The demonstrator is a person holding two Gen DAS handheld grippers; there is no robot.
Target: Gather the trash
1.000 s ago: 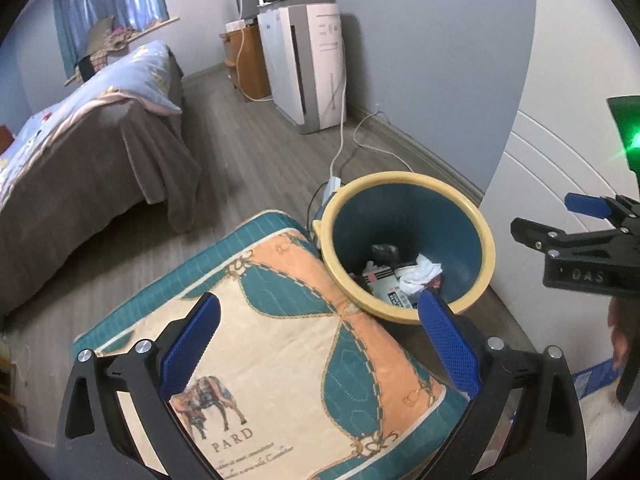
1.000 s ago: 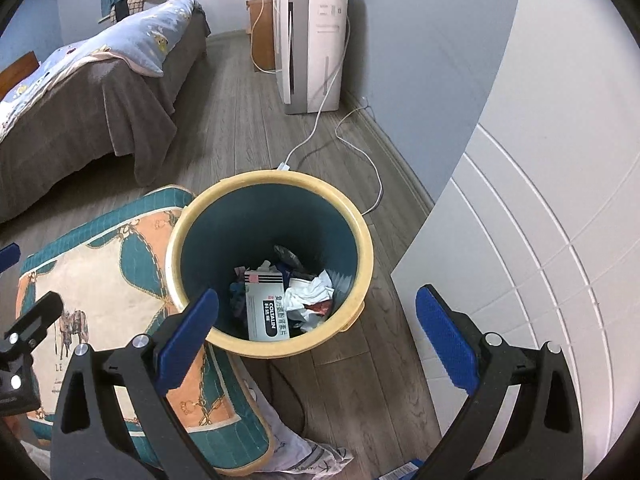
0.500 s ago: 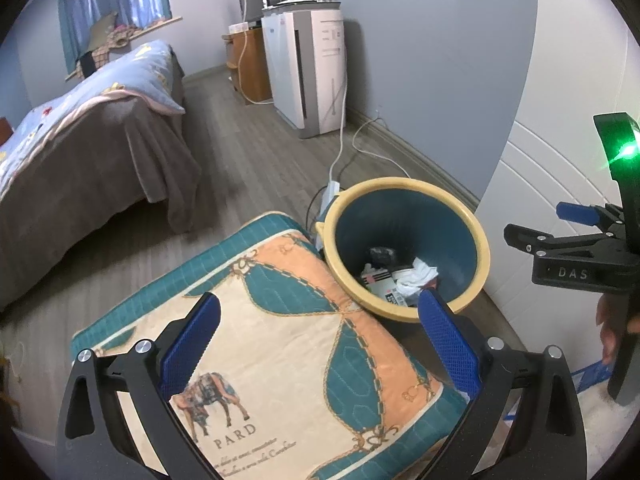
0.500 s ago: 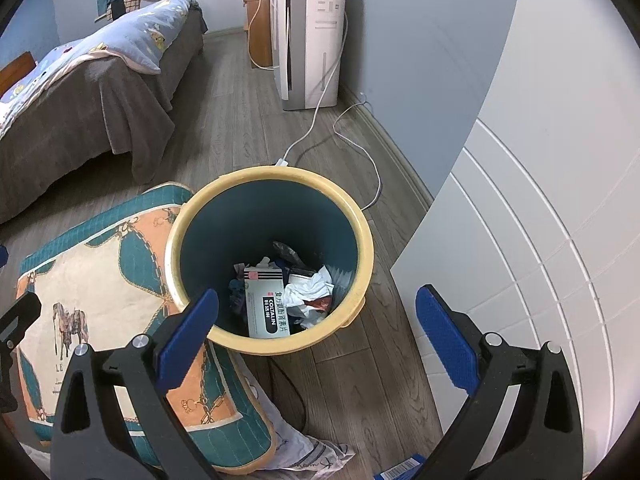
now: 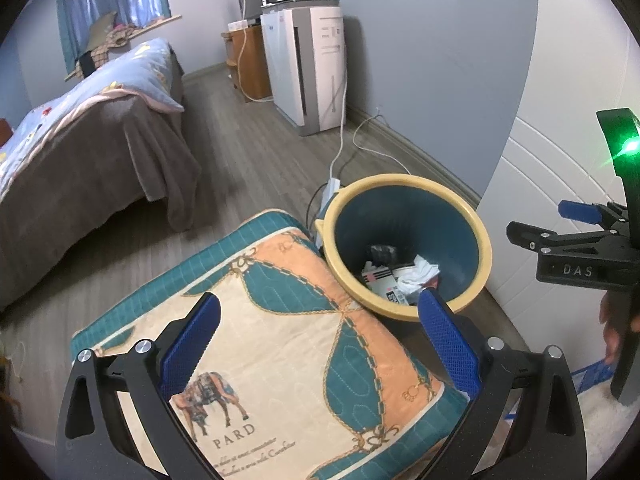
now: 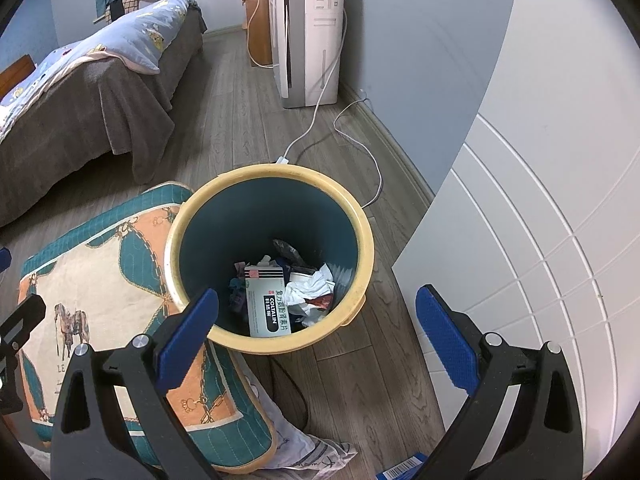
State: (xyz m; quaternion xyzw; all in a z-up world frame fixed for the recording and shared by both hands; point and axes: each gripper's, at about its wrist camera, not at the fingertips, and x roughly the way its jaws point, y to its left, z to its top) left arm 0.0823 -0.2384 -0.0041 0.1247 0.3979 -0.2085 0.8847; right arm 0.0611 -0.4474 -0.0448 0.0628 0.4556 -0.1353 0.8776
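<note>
Floorboards [image 6: 360, 380] of grey wood fill most of what I see past both claws. Far ahead and to the left of each claw stands a bed [image 5: 92, 152] with a brown cover and a pale blue quilt. Straight ahead against the blue wall is a white air purifier [image 6: 316, 40], its cable running down toward the bin.

Under my left claw [image 5: 318, 344] lies a teal and orange cushion [image 5: 288, 344] printed with a horse; it touches the bin's near left side. That claw is released, its blue pads spread wide with nothing between them.

Just ahead of my right claw [image 6: 316, 344], slightly left of centre, sits the trash bin [image 6: 360, 240], yellow rimmed and dark teal inside. This claw is also released and empty, held above the bin's near edge. From the left wrist view it shows at the far right.

Inside the bin, on its bottom, lie the trash pieces: a medicine box [image 6: 266, 308] marked COLTALIN, crumpled white paper [image 6: 310, 290] just right of it, and a dark wrapper [image 6: 290, 254] beyond.
</note>
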